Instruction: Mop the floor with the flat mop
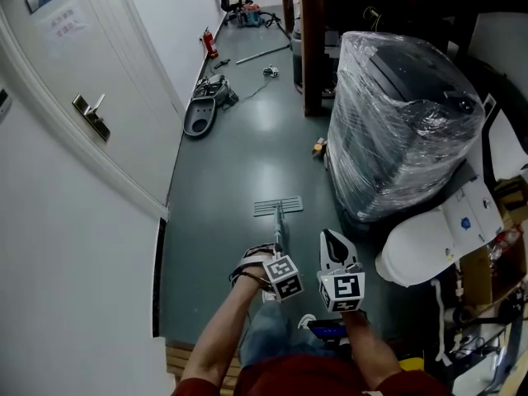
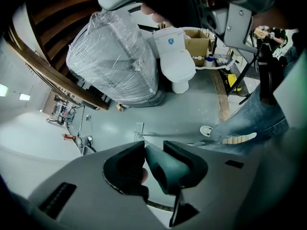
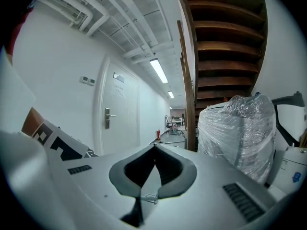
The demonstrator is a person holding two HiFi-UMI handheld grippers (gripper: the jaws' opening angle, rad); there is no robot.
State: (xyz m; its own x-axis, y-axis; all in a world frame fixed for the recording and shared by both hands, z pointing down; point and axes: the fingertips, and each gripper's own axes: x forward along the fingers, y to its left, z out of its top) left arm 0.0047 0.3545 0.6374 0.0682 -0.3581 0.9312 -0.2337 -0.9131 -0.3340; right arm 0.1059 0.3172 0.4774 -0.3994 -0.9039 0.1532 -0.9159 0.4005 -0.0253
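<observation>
Left gripper [image 2: 153,150] clamps the flat mop's teal rubber handle [image 2: 169,170]; right gripper [image 3: 154,150] jaws meet, empty. Best to press the grey rectangular pad [image 1: 278,207] flat on the grey floor [image 1: 239,143].

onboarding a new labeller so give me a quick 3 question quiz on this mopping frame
1. True or false: the right gripper is clamped on the flat mop.
2. What sits between the jaws of the left gripper? A) the mop handle B) a cloth C) nothing
3. Fill in: the wrapped bundle beside the toilet is covered in clear ____.

Key: 1 false, its jaws are shut on nothing; 2 A; 3 plastic.
</observation>
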